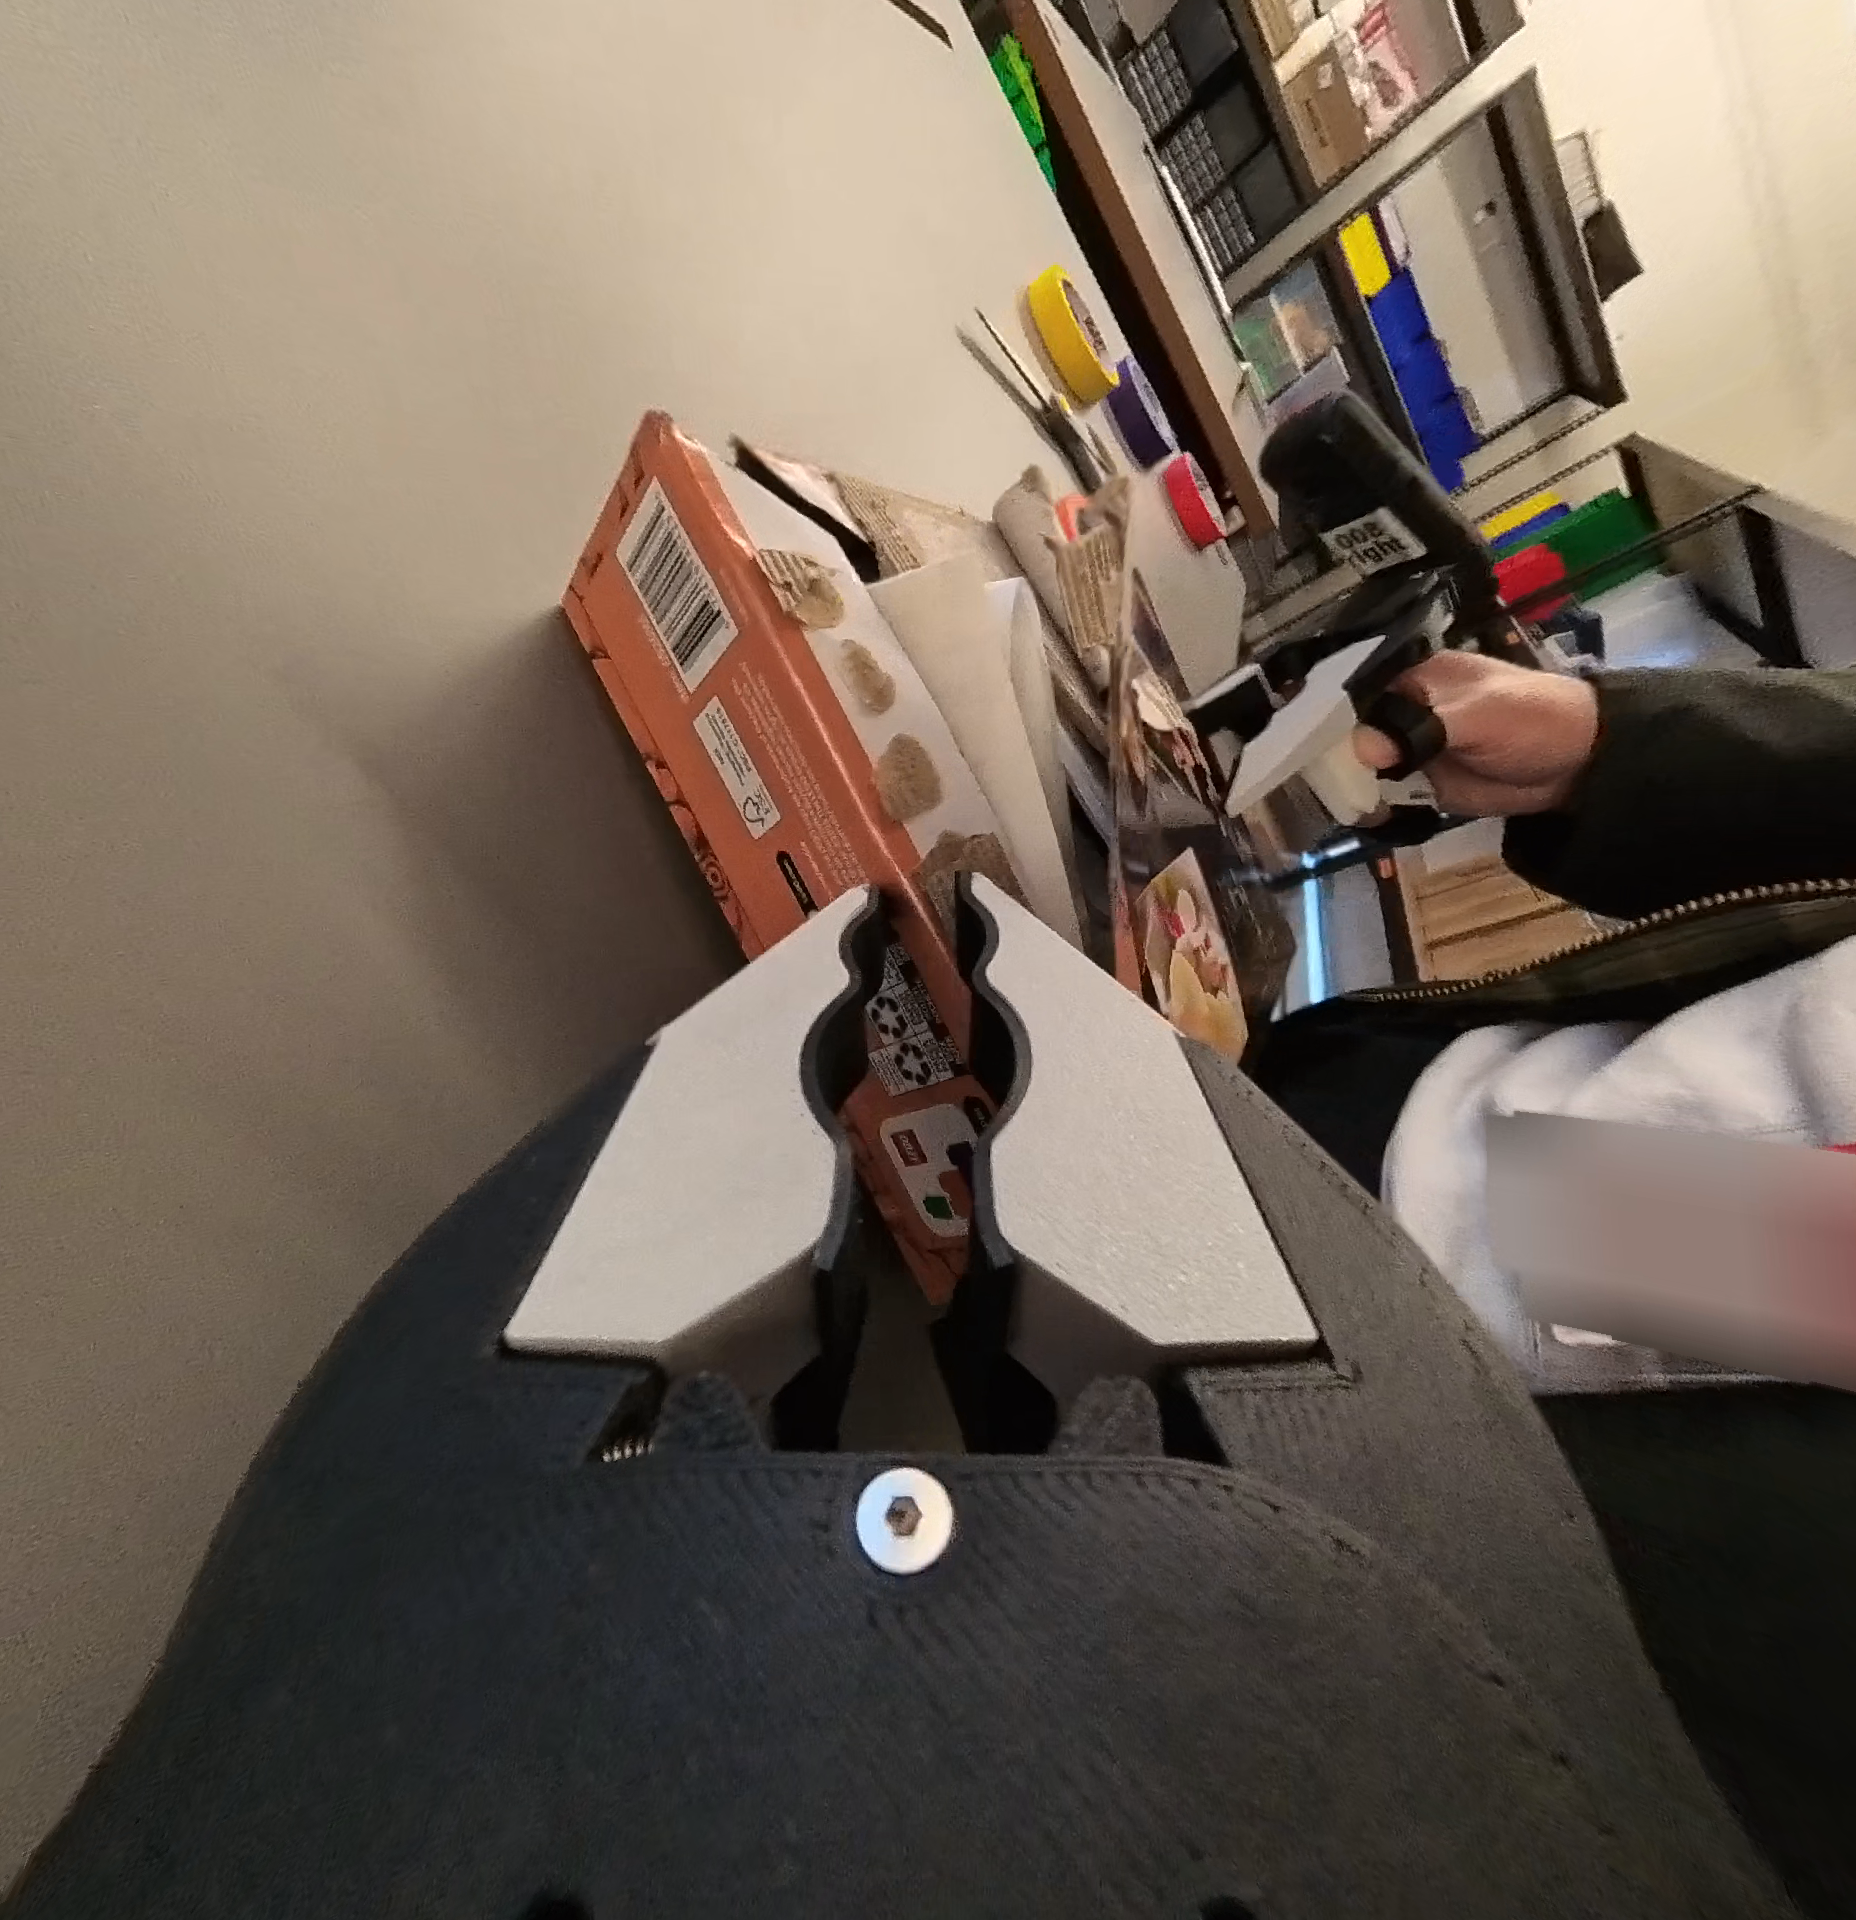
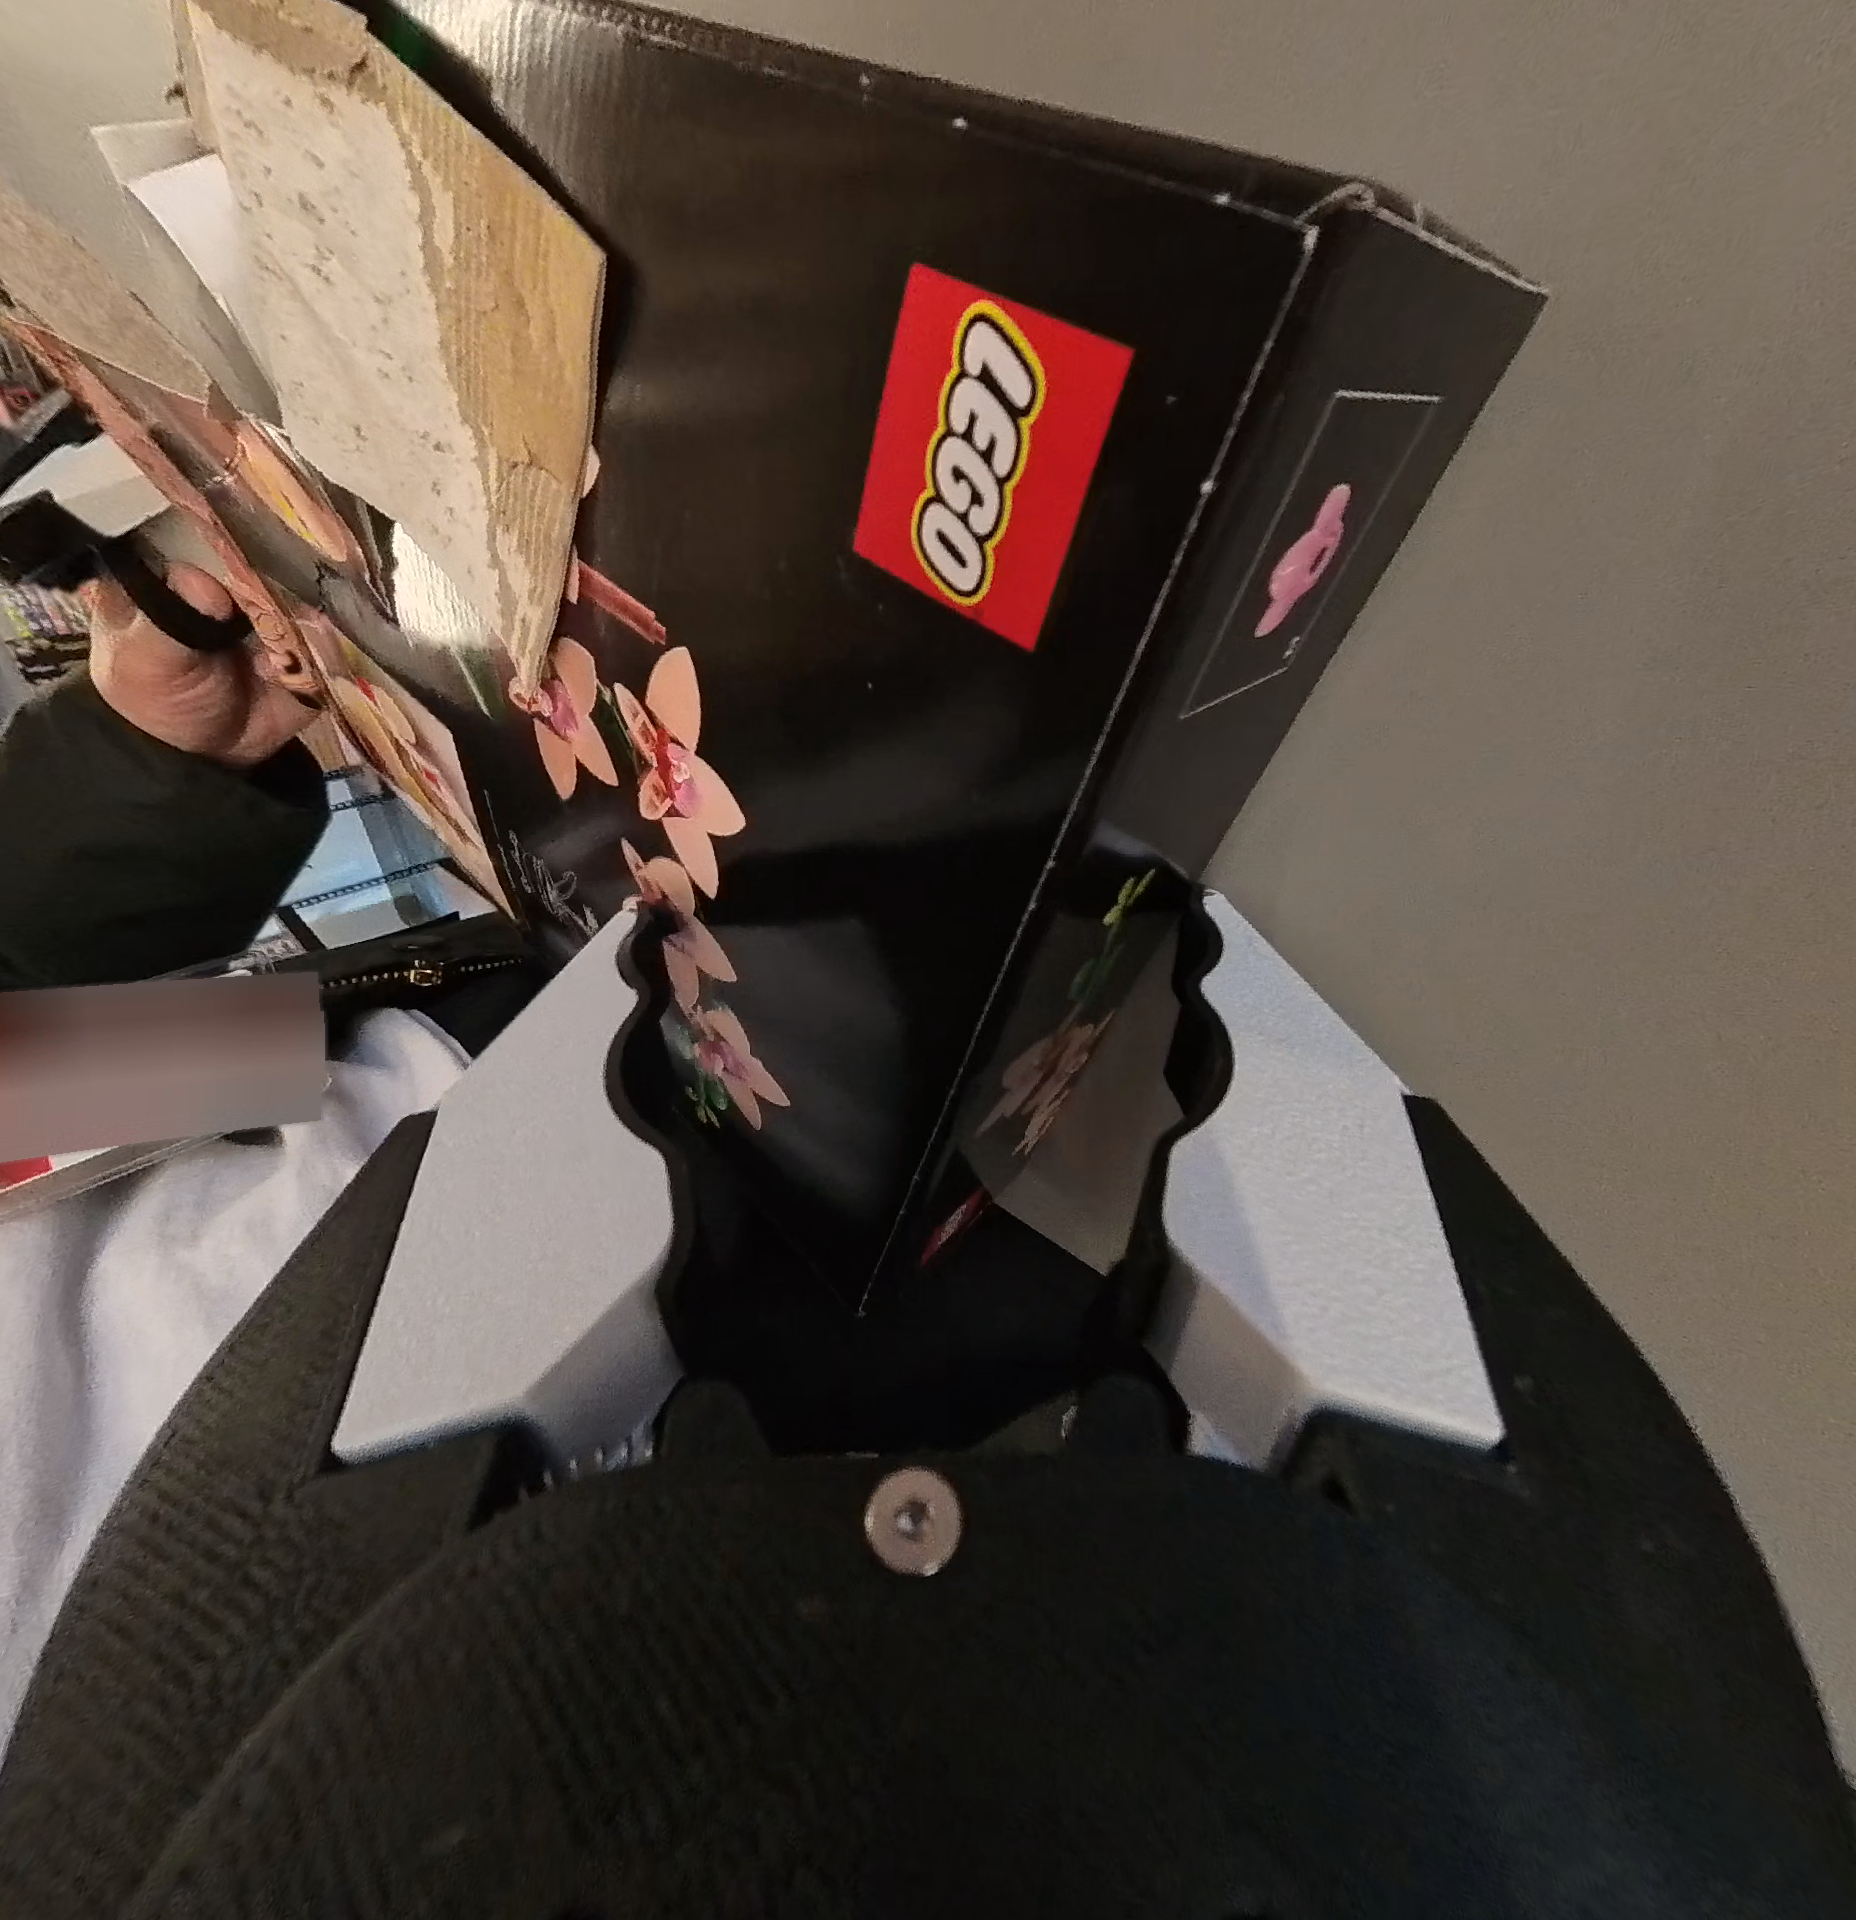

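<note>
The left gripper point(image 1: 908, 1081) pinches the orange box point(image 1: 716, 675) edge nearly closed, the half-open right gripper point(image 2: 908, 1091) straddles a black box point(image 2: 799, 520) corner; both look light, stiff cardboard.

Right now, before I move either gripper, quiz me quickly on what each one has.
1. True or false: the left gripper is closed on the edge of the orange carton.
2. What is printed on the black box between the right gripper's fingers? A blue stars, B pink flowers, C yellow cars.
3. Fill in: the torn flap shows bare ____.
Key: 1 true; 2 B; 3 cardboard.
</note>
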